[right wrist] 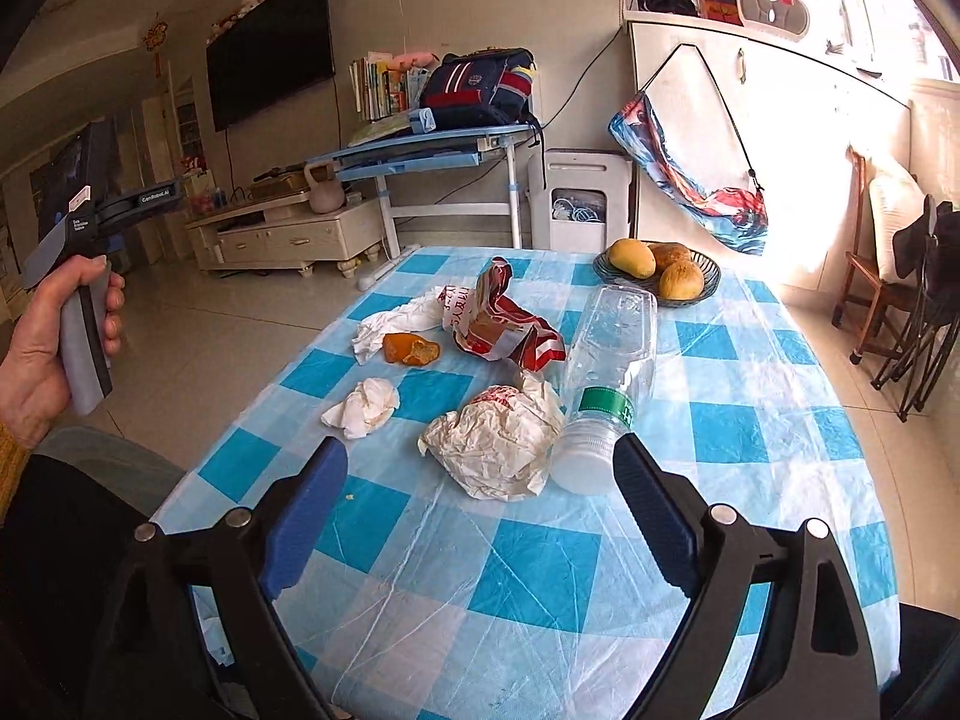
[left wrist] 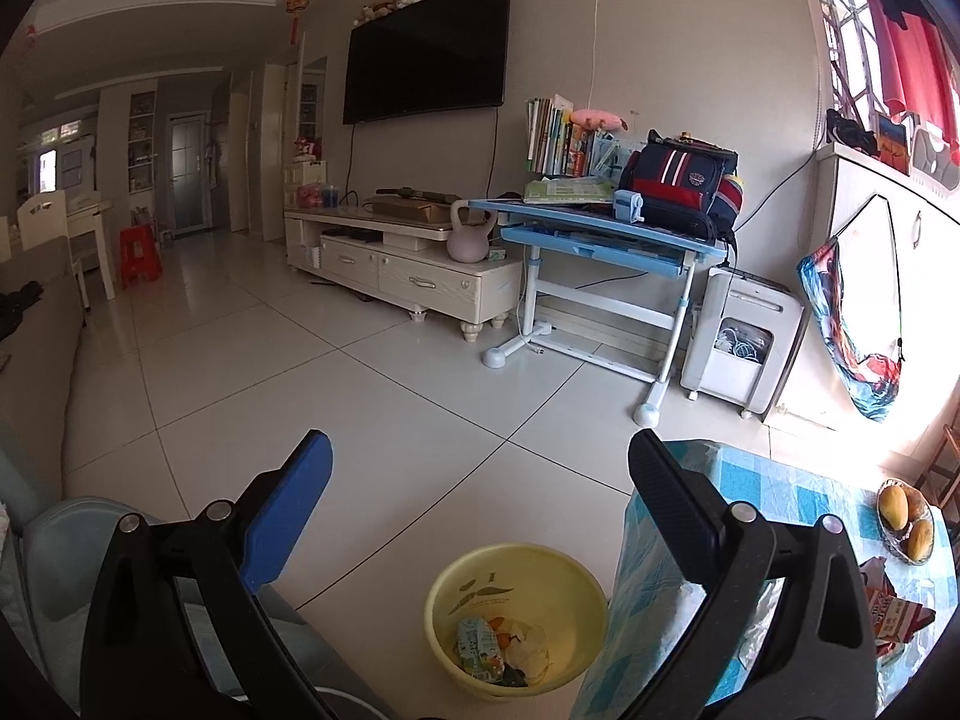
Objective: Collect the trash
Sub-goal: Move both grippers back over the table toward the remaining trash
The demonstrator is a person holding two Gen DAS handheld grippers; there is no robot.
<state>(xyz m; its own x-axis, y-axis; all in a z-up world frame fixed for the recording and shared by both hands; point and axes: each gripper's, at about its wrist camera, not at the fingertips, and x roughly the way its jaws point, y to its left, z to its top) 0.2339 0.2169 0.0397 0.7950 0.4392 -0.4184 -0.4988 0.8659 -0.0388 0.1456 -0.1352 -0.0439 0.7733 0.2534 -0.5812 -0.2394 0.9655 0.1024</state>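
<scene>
Right claw [right wrist: 480, 504], spread and empty, hovers just before the crumpled paper wrapper [right wrist: 495, 447] on the tabletop [right wrist: 540, 552], nearer than the spread left claw [left wrist: 480, 504] above the yellow basin [left wrist: 516, 618].

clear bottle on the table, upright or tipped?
Tipped. The clear bottle lies on its side on the checked tablecloth, white cap toward the camera, beside the crumpled paper wrapper.

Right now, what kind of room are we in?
Most likely a home living room: a wall-mounted TV over a low TV cabinet, a child's study desk stacked with books, and a table with a checked cloth.
</scene>
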